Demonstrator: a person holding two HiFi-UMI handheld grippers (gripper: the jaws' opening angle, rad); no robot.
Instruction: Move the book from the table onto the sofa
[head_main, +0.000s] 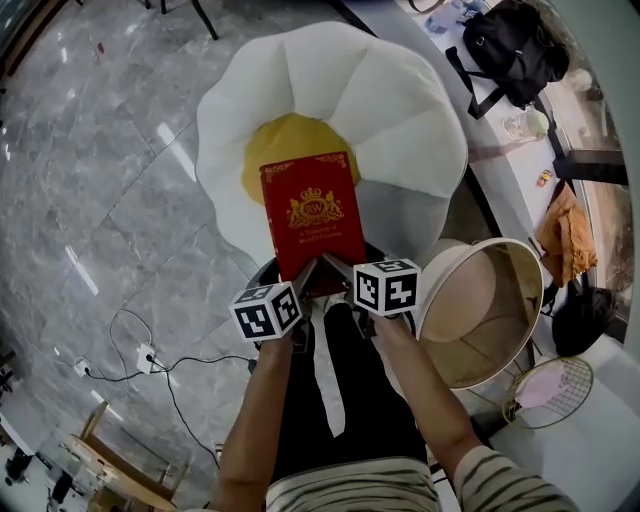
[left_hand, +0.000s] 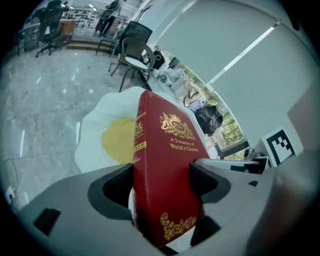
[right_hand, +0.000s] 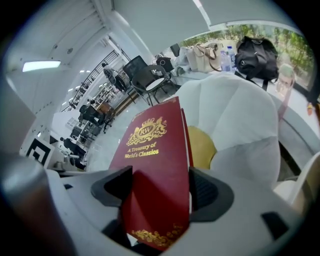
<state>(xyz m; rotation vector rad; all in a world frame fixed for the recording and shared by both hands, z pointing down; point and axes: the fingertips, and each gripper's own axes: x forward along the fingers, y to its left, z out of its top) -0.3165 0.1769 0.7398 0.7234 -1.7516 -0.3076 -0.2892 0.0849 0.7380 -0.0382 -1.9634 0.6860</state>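
We hold the book (head_main: 312, 212), clamped in both left gripper (left_hand: 161, 182) and right gripper (right_hand: 159, 187), over the sofa (head_main: 400, 110); next, we judge, lower it onto the seat's middle; then let go.

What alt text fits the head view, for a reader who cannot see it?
Two hand-held claws, the left claw and the right claw, clamp the near edge of a red hardcover book with gold lettering, holding it over a white flower-shaped cushioned sofa with a yellow centre. A round beige table stands to the right.
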